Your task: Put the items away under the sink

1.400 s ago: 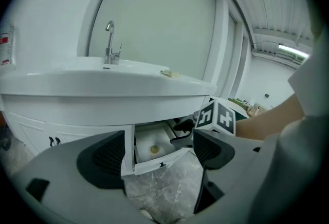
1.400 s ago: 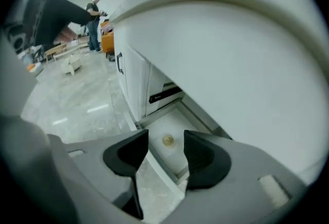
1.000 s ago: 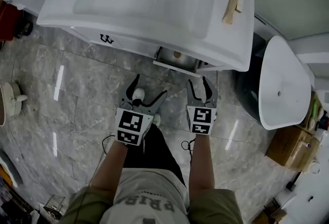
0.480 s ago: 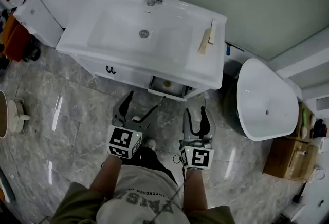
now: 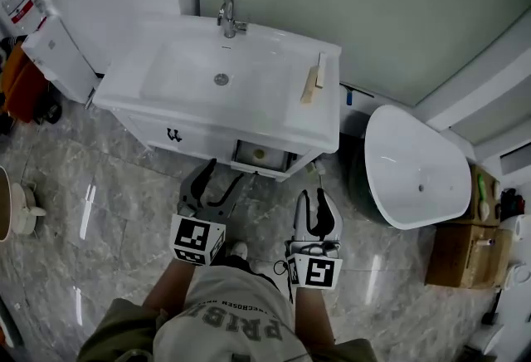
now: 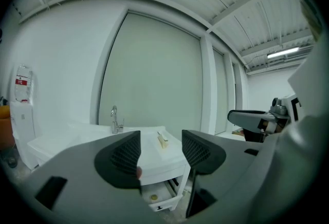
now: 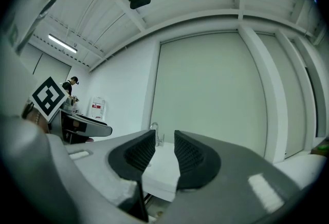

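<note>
The white sink cabinet (image 5: 282, 115) stands ahead of me, and its small drawer (image 5: 264, 157) under the basin is pulled open with a small round thing inside. A wooden brush (image 5: 312, 86) lies on the counter's right side. My left gripper (image 5: 224, 172) hangs in front of the drawer, open and empty (image 6: 160, 153); its jaws have just been closing. My right gripper (image 5: 314, 196) is to its right, a narrow gap between its pads (image 7: 164, 153) and nothing in it; its jaws have also just been closing. Both point about level at the cabinet.
A white oval basin (image 5: 415, 169) stands on the floor to the right, with cardboard boxes (image 5: 469, 244) beyond it. A white unit (image 5: 54, 53) and red things (image 5: 21, 78) sit at the left. The floor is grey marble. My shoe (image 5: 239, 250) is below the grippers.
Both grippers have risen from near the floor and drawn back from the drawer. The view has pulled back, so the whole sink and wall show. Both pairs of jaws have narrowed.
</note>
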`<state>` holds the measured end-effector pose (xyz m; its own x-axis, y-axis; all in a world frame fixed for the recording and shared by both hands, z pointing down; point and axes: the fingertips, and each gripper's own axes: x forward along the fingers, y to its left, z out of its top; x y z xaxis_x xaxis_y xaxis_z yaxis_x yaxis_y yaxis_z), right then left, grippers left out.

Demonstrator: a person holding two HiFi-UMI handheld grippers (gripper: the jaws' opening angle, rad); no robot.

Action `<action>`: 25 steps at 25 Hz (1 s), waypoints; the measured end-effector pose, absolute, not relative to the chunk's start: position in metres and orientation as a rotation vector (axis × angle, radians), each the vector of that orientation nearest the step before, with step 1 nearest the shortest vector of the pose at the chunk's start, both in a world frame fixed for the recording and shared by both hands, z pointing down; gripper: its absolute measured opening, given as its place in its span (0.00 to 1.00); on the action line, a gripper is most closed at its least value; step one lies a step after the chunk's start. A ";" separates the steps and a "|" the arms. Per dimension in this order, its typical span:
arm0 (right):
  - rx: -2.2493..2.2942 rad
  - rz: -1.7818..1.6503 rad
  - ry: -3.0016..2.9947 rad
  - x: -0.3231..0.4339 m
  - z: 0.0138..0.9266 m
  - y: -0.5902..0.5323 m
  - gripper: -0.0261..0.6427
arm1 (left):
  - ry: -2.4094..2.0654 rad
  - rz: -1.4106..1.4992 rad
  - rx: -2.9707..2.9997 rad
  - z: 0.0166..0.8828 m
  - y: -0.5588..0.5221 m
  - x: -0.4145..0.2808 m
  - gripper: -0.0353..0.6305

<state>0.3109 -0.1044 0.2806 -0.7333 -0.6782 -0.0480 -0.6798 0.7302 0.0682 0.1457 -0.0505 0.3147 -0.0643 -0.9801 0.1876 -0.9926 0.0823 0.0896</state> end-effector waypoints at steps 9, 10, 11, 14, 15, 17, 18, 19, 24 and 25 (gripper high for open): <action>-1.216 0.187 2.866 0.327 0.265 -0.100 0.10 | -2.261 0.078 1.989 0.298 -0.040 0.154 0.12; -1.222 0.191 2.862 0.329 0.264 -0.100 0.04 | -2.272 0.078 1.989 0.298 -0.039 0.155 0.10; -1.224 0.194 2.858 0.330 0.263 -0.099 0.04 | -2.278 0.079 1.990 0.298 -0.039 0.156 0.09; -1.218 0.198 2.858 0.331 0.261 -0.096 0.04 | -2.273 0.069 1.989 0.300 -0.037 0.158 0.07; -1.215 0.199 2.857 0.331 0.259 -0.095 0.04 | -2.270 0.059 1.988 0.300 -0.036 0.158 0.07; -1.215 0.197 2.852 0.330 0.257 -0.093 0.04 | -2.273 0.040 1.986 0.299 -0.035 0.158 0.07; -1.219 0.197 2.851 0.330 0.257 -0.093 0.04 | -2.279 0.034 1.983 0.298 -0.035 0.157 0.07; -1.222 0.198 2.851 0.330 0.256 -0.093 0.04 | -2.287 0.026 1.982 0.298 -0.035 0.156 0.07; -1.224 0.221 2.839 0.328 0.252 -0.090 0.04 | -2.318 -0.010 2.008 0.287 -0.035 0.159 0.07; -1.223 0.222 2.837 0.328 0.251 -0.090 0.04 | -2.319 -0.018 2.011 0.286 -0.035 0.160 0.07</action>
<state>0.3278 -0.0897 0.2509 -0.6874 -0.7197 -0.0974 -0.7261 0.6781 0.1136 0.1602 -0.0351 0.2855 -0.1403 -0.9890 0.0470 -0.9881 0.1428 0.0563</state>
